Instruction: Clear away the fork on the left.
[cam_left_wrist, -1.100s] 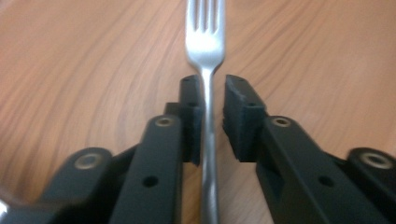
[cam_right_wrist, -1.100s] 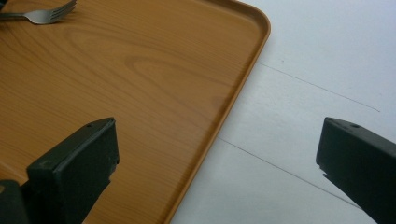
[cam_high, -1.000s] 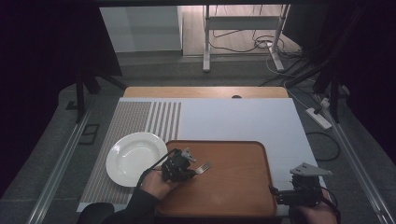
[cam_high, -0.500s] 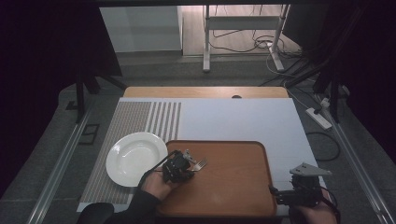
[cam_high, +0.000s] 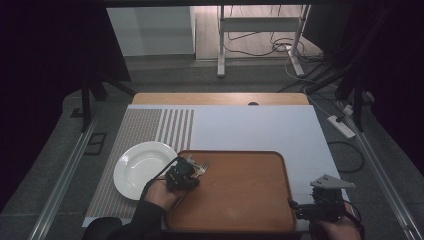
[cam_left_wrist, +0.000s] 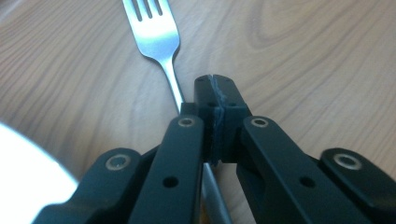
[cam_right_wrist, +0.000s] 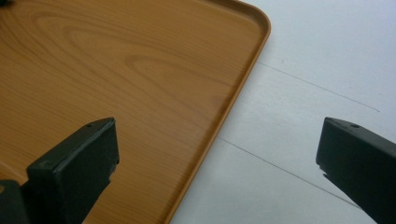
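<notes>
**A:** Which step, by the look of it?

**B:** Seemed to be carrying the fork (cam_left_wrist: 156, 32). Left tongs (cam_left_wrist: 215, 93) clamped fully shut, slim handle apparently pinched low between the pads. Tines stuck out ahead of the tips, over the tray (cam_high: 280, 200).

**A:** And next?

**B:** Probably called for a swing toward the plate (cam_high: 137, 167), just left of those tongs. Then a slow lowering before release. Such a thin handle, likely to pivot in the grip.

**A:** Right tongs (cam_right_wrist: 214, 140)?

**B:** Gaped wide, gripped nothing. Hung over the tray's rounded corner, with the mat (cam_right_wrist: 327, 56) beneath the far jaw.

**A:** Materials?

**B:** Polished steel fork, narrow neck, slotted tines. Wood-grain tray, raised lip, smooth finish. Round glossy white plate. Flat pale mat, faintly creased.
</notes>
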